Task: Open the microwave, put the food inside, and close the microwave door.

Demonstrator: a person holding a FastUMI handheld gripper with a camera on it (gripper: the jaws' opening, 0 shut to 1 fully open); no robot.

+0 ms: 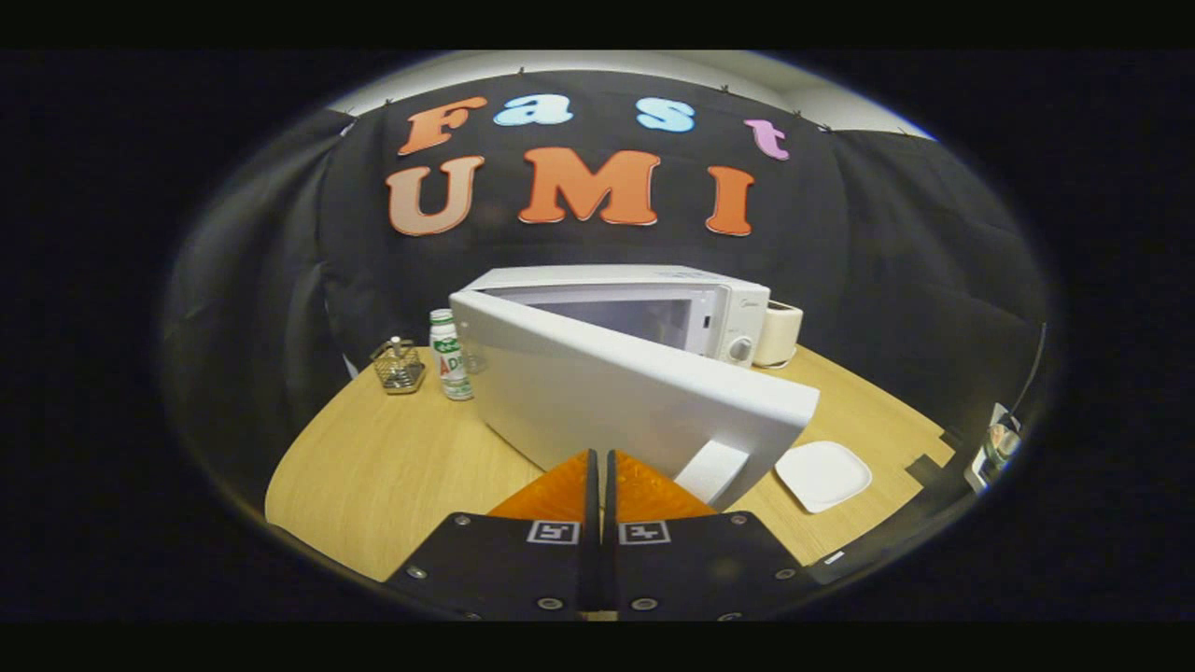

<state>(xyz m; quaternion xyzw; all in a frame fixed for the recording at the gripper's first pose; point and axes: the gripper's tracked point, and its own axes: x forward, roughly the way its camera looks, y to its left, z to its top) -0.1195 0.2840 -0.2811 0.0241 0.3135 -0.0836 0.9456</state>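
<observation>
Closest to the camera, the tool [597,459] has its two fingers pressed together with nothing between them, their tips right at the lower face of the microwave door [635,397]; whether they touch it I cannot tell; the door stands swung partly open, hinged at its 9 o'clock side, with its free edge reaching toward 4 o'clock of the tool; behind it the microwave [653,308] sits at 12 o'clock on the wooden table [373,467], its cavity showing pale through the gap and its knobs at the 3 o'clock end; a small cream appliance [780,333] stands just beside that end; a white plate [823,474] lies on the table at 3 o'clock of the fingers, empty; at 10 o'clock stand a bottle [451,357] and a wire holder [400,367], near each other.
</observation>
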